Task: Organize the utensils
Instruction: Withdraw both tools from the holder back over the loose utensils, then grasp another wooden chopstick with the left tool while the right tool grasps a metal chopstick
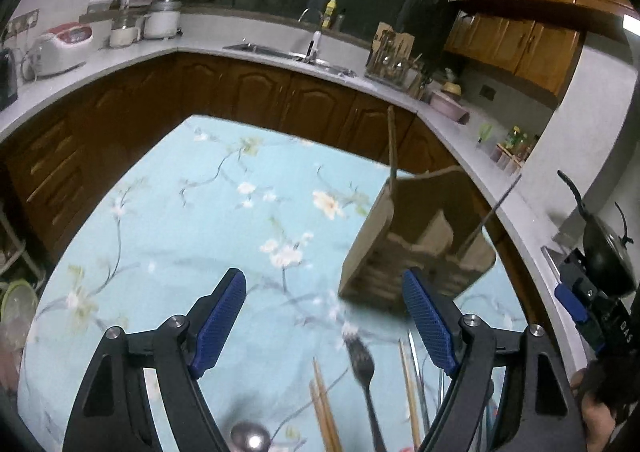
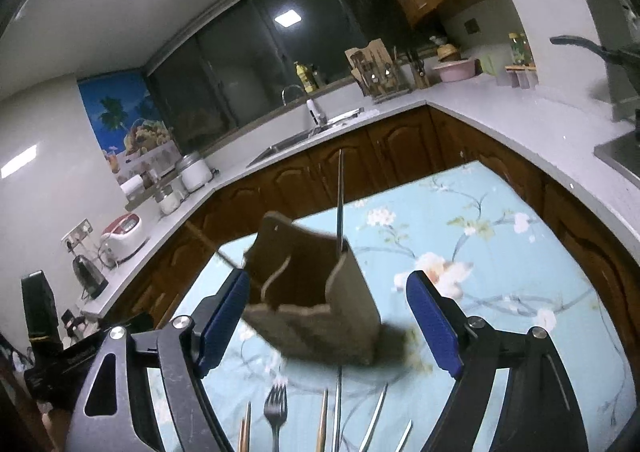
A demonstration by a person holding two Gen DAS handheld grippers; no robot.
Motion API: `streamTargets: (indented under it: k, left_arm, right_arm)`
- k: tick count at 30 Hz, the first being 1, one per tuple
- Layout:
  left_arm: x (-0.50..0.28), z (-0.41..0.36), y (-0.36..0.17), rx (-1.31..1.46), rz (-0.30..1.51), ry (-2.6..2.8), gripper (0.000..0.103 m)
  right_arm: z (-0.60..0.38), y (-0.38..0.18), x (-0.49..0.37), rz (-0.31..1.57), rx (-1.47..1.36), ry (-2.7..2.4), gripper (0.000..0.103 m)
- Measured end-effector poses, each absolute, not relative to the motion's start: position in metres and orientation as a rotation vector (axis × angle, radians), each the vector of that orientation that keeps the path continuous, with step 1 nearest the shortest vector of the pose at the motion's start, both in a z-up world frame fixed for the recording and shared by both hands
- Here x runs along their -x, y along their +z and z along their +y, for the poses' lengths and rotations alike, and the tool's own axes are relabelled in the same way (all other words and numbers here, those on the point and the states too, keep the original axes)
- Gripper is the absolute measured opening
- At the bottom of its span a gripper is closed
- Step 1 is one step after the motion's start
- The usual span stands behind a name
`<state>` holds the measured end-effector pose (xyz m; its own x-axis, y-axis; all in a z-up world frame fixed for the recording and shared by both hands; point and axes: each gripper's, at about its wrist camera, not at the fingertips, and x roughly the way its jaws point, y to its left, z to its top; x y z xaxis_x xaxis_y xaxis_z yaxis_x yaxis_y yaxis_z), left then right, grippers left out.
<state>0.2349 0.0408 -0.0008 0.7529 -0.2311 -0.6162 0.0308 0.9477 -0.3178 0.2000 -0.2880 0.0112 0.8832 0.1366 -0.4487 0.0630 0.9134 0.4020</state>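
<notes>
A wooden utensil holder [image 1: 416, 248] stands on the flowered blue tablecloth [image 1: 180, 203]; it also shows in the right wrist view [image 2: 312, 304]. A wooden chopstick [image 1: 392, 143] and a thin metal chopstick [image 1: 496, 207] stick out of it. A dark fork [image 1: 362, 376], wooden chopsticks [image 1: 324, 408], metal chopsticks [image 1: 416, 376] and a spoon [image 1: 250, 440] lie near the table's front edge. My left gripper [image 1: 324, 316] is open and empty above them. My right gripper [image 2: 328, 316] is open and empty, its fingers either side of the holder; the fork [image 2: 276, 416] lies below.
Brown kitchen cabinets and a grey counter [image 1: 248, 55] wrap around the table. On the counter stand a rice cooker [image 1: 60, 47], a sink [image 1: 288, 51], a knife rack [image 1: 390, 51] and a black wok [image 1: 604, 252].
</notes>
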Motion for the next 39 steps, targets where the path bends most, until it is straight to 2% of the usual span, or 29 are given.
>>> streamTargets:
  k: [23, 39]
  left_arm:
    - [-0.145, 0.060, -0.008, 0.279, 0.786, -0.133, 0.080]
    - [-0.150, 0.049, -0.023, 0.229, 0.878, -0.125, 0.079]
  right_arm:
    - [-0.260, -0.024, -0.126, 0.592, -0.323, 0.028, 0.083]
    - [-0.269, -0.061, -0.115, 0.703, -0.324, -0.008, 0.081]
